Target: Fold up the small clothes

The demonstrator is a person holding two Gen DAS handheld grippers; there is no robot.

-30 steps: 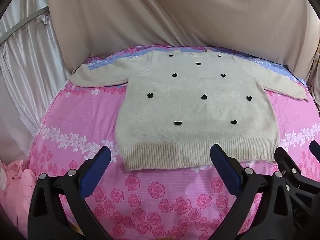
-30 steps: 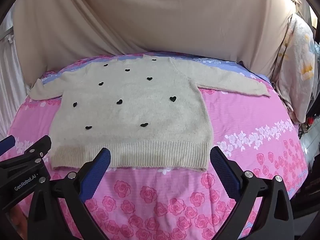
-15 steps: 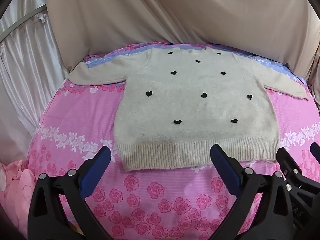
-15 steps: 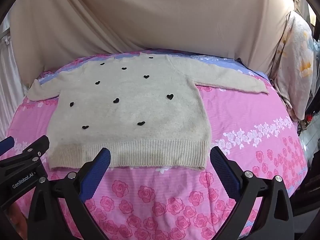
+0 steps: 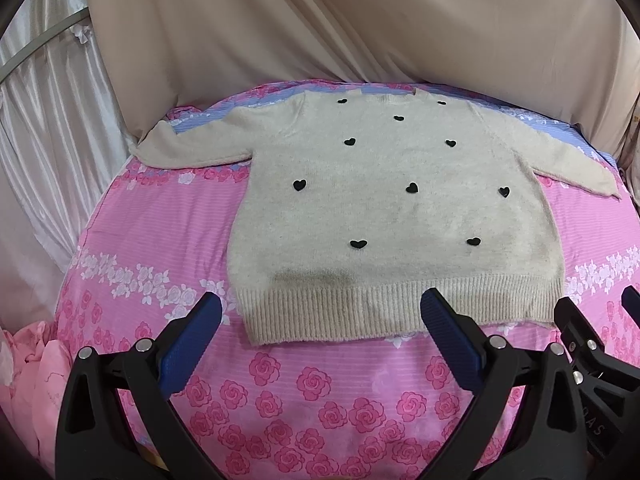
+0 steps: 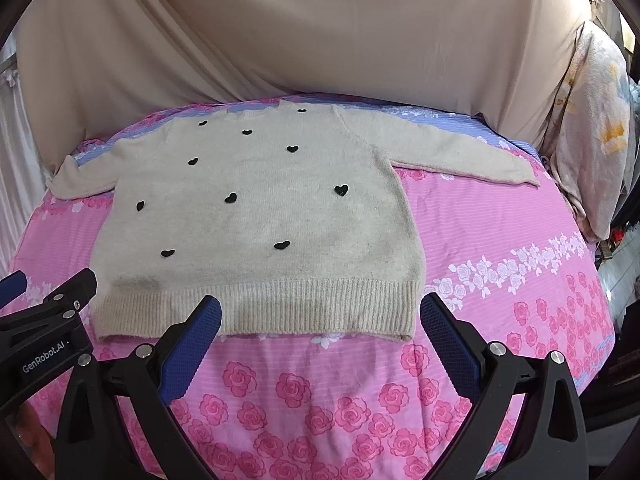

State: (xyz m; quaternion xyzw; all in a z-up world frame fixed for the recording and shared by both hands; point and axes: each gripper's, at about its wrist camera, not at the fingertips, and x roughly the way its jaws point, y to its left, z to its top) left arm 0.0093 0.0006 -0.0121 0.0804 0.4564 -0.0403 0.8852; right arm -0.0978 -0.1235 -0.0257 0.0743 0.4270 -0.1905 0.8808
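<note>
A cream sweater (image 5: 392,208) (image 6: 260,216) dotted with black hearts lies flat on the pink rose-print bed (image 5: 160,232), front up, both sleeves spread sideways, ribbed hem nearest me. My left gripper (image 5: 320,312) hovers open just short of the hem's left half, its blue pads empty. Above the hem's right half my right gripper (image 6: 320,312) is open too, holding nothing. In the left wrist view the right gripper's black frame (image 5: 592,344) shows at the lower right. The left gripper's frame (image 6: 48,320) shows at the lower left of the right wrist view.
Beige draped cloth (image 5: 360,20) hangs behind the bed. White satin curtain (image 5: 44,120) stands at the left, with crumpled pink fabric (image 5: 28,364) below it. A floral blanket (image 6: 592,128) hangs off the bed's right side. Bare pink sheet (image 6: 500,240) lies right of the sweater.
Both grippers have crept forward toward the hem, so the sweater sits slightly lower and larger in both views. Jaws stay open; the sweater has not moved.
</note>
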